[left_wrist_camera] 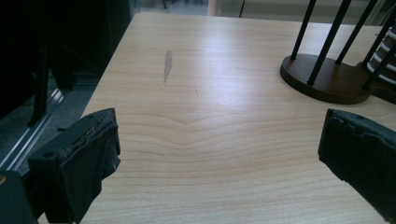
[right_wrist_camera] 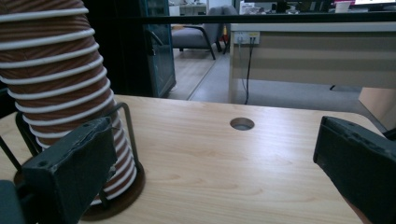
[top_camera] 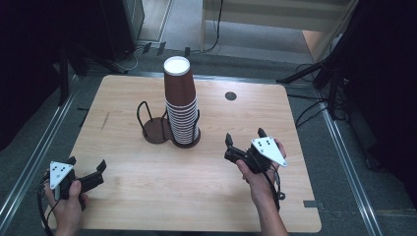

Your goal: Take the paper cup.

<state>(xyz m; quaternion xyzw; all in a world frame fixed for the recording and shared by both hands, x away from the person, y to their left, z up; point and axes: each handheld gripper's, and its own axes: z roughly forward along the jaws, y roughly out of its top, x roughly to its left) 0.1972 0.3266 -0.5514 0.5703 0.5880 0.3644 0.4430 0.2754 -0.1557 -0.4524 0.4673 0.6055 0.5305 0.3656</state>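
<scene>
Both tools gape wide, holding nothing — right tool (top_camera: 243, 139) near the cup stack (top_camera: 180, 105), left tool (top_camera: 87, 167) well apart.

A: You're looking at a brown paper cup stack (top_camera: 181, 105) ringed with white rims, its top cup's base white.

B: Your dark brown round wire holder (top_camera: 158, 129) has black rods; the pale wood-grain table (top_camera: 147, 196) carries one grey streak.

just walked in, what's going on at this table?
A person holds a two-jaw gripper in each hand over a light wooden table. The left gripper and right gripper are both open and hold nothing. A tall stack of upside-down brown paper cups stands in one ring of a dark two-ring wire cup holder; the right gripper is nearer it.
</scene>
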